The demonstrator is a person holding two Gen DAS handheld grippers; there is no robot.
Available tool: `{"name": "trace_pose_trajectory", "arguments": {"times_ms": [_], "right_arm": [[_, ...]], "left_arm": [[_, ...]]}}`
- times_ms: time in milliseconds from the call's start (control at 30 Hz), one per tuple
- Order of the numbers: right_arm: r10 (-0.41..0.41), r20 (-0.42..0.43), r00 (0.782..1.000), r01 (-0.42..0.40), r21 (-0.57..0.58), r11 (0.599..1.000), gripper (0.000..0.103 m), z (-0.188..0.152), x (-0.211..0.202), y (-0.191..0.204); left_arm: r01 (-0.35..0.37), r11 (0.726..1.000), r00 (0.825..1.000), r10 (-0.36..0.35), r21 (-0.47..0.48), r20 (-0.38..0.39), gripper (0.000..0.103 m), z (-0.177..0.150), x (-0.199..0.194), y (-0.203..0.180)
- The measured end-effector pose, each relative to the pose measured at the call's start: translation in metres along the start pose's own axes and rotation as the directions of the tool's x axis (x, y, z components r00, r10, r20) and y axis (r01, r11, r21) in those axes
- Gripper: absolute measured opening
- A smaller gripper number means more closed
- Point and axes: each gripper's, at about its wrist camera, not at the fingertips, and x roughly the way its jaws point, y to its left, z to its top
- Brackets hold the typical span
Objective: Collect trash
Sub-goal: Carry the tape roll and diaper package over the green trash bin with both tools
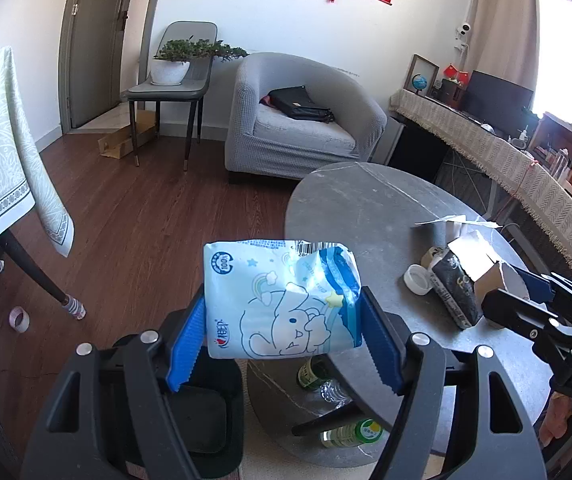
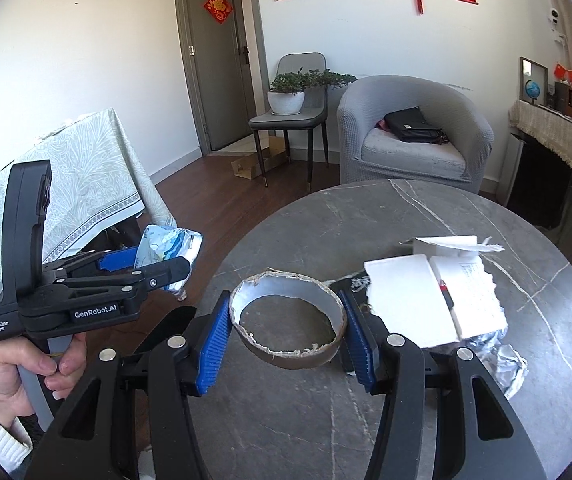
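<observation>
Left wrist view: your left gripper (image 1: 282, 320) clamps a tissue pack (image 1: 280, 300) at lower centre. Your right gripper (image 2: 286, 320) clamps a tape ring (image 2: 288, 320) above the tabletop (image 2: 326, 420).

Crumpled blue-white wrapper (image 1: 282, 300) and torn cardboard ring (image 2: 288, 322), both aloft

A round grey marble-look table (image 2: 366, 216) with thin white veins carries a small heap near its right side: a torn white cardboard box (image 2: 426, 292) with its flaps open, crumpled silver foil (image 2: 502, 356) just beside and partly under it, a dark speckled packet (image 1: 454, 292) and a white round lid (image 1: 418, 279) touching that packet. Under the top, a lower shelf (image 1: 274, 396) of the same stone holds green-labelled bottles (image 1: 350, 434) lying on their sides. On the dark wood floor (image 1: 146, 216) beside the table stand a black bin (image 1: 210, 412) and, well apart, a roll of tape (image 1: 19, 319).
</observation>
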Motion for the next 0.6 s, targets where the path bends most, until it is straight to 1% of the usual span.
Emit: {"name": "trace_pose_trajectory", "arguments": {"times_ms": [200,267,367,600], "right_arm": [[0.037,-0.005,0.999,-0.038,-0.027,0.999,0.054,0.007,0.019,0.026],[0.05,-0.01,0.999,-0.051,-0.034,0.998,0.054,0.009,0.026,0.034],[0.069,-0.017,0.997,-0.07,-0.041,0.997,0.054,0.011,0.036,0.047],[0.113,-0.033,0.993,-0.115,-0.065,0.991,0.054,0.019,0.058,0.078]], "left_arm": [[-0.064,0.998,0.997,0.064,-0.003,-0.048,0.074,-0.007,-0.001,0.04],[-0.096,0.995,0.993,0.096,0.003,-0.07,0.074,-0.012,-0.001,0.053],[-0.12,0.993,0.987,0.12,0.009,-0.108,0.074,-0.02,0.003,0.068],[-0.135,0.991,0.967,0.136,0.018,-0.217,0.074,-0.041,0.018,0.093]]}}
